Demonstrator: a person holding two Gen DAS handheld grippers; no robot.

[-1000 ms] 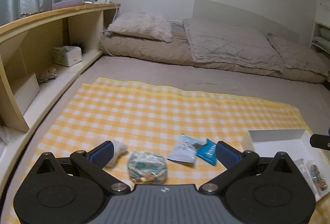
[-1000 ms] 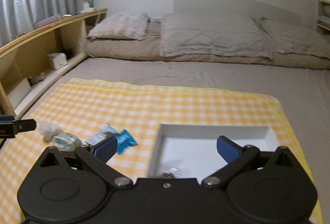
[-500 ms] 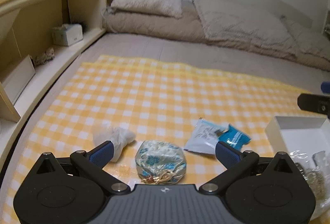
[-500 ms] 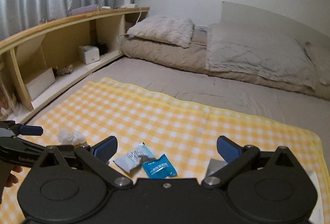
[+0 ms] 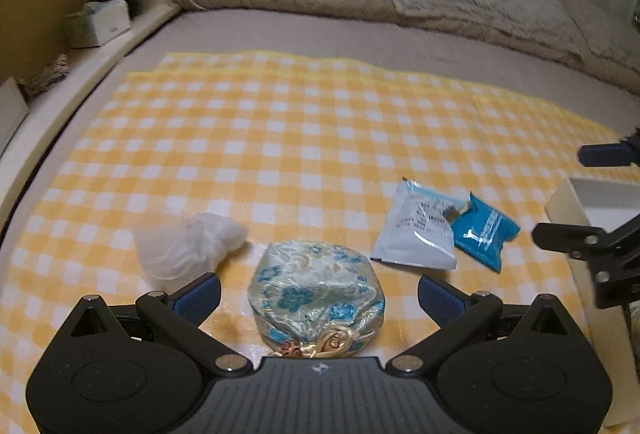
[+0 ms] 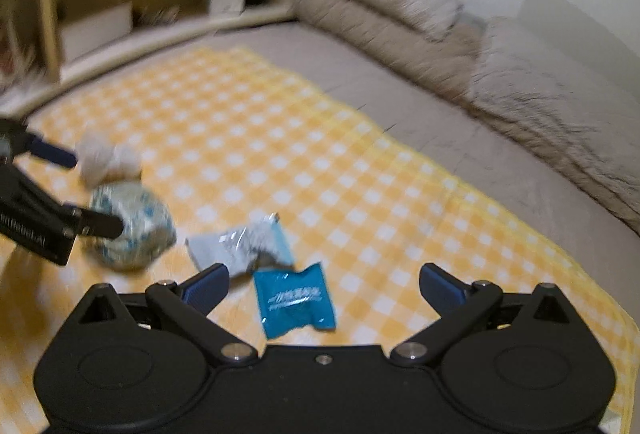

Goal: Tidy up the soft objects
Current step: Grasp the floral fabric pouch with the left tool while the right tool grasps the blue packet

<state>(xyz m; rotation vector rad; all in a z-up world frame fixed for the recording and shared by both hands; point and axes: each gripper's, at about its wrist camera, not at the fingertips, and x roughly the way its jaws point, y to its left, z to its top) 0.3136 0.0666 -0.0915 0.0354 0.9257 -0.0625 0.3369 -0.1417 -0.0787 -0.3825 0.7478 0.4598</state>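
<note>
Soft, light goods, by the look of them. Floral pouch [image 5: 316, 294]: padded satin, squashy, probably slippery on the face; best pinched across its round belly, clear of the gold knot at the near edge, with room for the cloth to give. White plastic bag [image 5: 186, 254]: crumpled, near weightless, apt to slide or spring open; best taken at the bunched middle. White sachet [image 5: 416, 234] and blue sachet [image 5: 486, 232]: thin, flat, crinkly foil, hard to lift off the checked cloth [image 5: 280, 138] without a low, flat pinch at one edge.

Left claw [image 5: 319, 292]: wide open, empty, the pouch lying between the two blue pads and slightly toward the body, not touched on either side as far as can be told. Plastic bag just beyond the left pad, close beside the pouch. Both sachets further right, overlapping at one corner, short of the white box [image 5: 568, 202] at the right margin.

Right claw [image 6: 324, 284]: open too, holding nothing, with the blue sachet lying flat between its pads, nearer the left one, and the white sachet just behind the left pad. Right view blurred, so contact not judged.
</note>
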